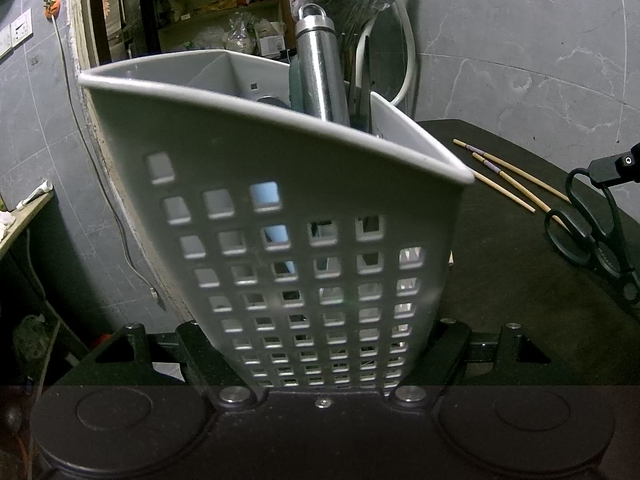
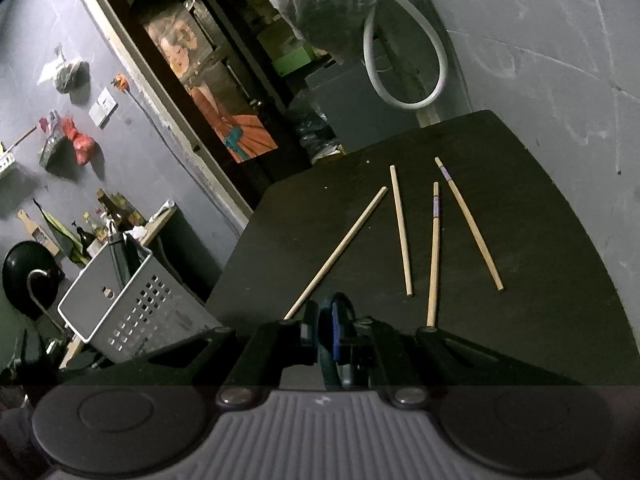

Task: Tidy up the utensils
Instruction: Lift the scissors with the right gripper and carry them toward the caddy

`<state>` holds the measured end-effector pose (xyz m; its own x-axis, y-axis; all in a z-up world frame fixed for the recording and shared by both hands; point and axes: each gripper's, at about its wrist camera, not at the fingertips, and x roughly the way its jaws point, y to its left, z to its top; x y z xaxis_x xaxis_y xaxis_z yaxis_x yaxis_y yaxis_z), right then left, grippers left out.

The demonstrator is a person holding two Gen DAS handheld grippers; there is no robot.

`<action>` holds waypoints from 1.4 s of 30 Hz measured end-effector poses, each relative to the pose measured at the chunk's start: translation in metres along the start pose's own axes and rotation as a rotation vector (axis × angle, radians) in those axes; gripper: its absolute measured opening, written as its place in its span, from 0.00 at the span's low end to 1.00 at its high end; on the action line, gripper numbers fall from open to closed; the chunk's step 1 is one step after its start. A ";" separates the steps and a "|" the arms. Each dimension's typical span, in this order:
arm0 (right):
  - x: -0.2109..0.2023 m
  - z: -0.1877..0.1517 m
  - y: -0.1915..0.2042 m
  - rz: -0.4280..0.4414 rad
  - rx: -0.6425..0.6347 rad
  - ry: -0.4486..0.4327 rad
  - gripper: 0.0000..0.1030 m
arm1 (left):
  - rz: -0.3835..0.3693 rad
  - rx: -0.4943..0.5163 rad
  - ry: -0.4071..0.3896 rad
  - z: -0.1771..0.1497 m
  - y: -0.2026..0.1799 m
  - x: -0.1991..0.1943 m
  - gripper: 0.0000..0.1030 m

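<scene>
My left gripper (image 1: 320, 360) is shut on a grey perforated utensil basket (image 1: 280, 184), which fills the left wrist view. A steel-handled utensil (image 1: 320, 72) and some darker tools stand inside it. In the right wrist view the same basket (image 2: 120, 304) sits off the left edge of the dark table (image 2: 540, 240). My right gripper (image 2: 336, 340) is shut on the handle loop of black scissors (image 2: 340, 308), low over the table's near edge. The left wrist view shows the scissors (image 1: 588, 232) hanging from that gripper (image 1: 616, 166). Several wooden chopsticks (image 2: 400, 232) lie spread on the table beyond.
A white hose (image 2: 420, 100) and a plastic bag (image 2: 328, 8) hang at the wall behind the table. Left of the table are a doorway (image 2: 224, 80), a side shelf with bottles (image 2: 100, 220) and a dark wok (image 2: 28, 272). Chopsticks (image 1: 516, 178) lie right of the basket.
</scene>
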<state>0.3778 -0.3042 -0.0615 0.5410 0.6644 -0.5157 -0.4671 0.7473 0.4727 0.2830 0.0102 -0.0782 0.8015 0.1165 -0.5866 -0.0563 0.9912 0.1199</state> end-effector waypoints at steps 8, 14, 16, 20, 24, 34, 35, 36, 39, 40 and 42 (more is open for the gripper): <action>0.006 0.001 0.012 -0.026 -0.095 0.050 0.08 | 0.000 -0.001 0.000 0.000 0.000 0.000 0.77; 0.012 0.000 0.014 -0.054 -0.115 0.093 0.09 | 0.000 0.001 -0.001 0.000 0.000 0.000 0.77; 0.014 0.003 0.014 -0.056 -0.121 0.101 0.09 | 0.000 0.000 0.000 0.000 0.000 0.000 0.77; 0.023 0.013 0.016 -0.060 -0.134 0.137 0.09 | 0.000 0.000 0.000 0.000 0.000 0.000 0.77; 0.029 0.023 0.016 -0.069 -0.147 0.144 0.08 | 0.001 0.000 -0.001 0.000 0.000 0.000 0.77; -0.016 0.049 0.050 0.018 -0.207 -0.169 0.08 | 0.002 -0.002 -0.001 0.000 0.000 -0.001 0.77; -0.020 0.048 0.055 0.017 -0.235 -0.206 0.08 | 0.002 -0.001 -0.001 0.000 0.000 -0.001 0.77; -0.022 0.046 0.060 0.006 -0.265 -0.232 0.08 | 0.002 -0.001 -0.002 0.000 0.000 -0.001 0.77; -0.019 0.036 0.068 -0.024 -0.324 -0.242 0.08 | 0.002 -0.001 -0.001 0.000 -0.001 -0.001 0.77; -0.016 0.032 0.069 -0.031 -0.332 -0.230 0.08 | 0.002 -0.001 -0.001 0.000 0.000 -0.001 0.77; -0.013 0.025 0.073 -0.043 -0.348 -0.224 0.07 | 0.002 0.000 -0.002 0.000 -0.001 -0.001 0.77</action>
<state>0.3540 -0.2582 -0.0022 0.6857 0.6418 -0.3434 -0.6288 0.7599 0.1645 0.2822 0.0091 -0.0778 0.8023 0.1182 -0.5851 -0.0577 0.9910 0.1210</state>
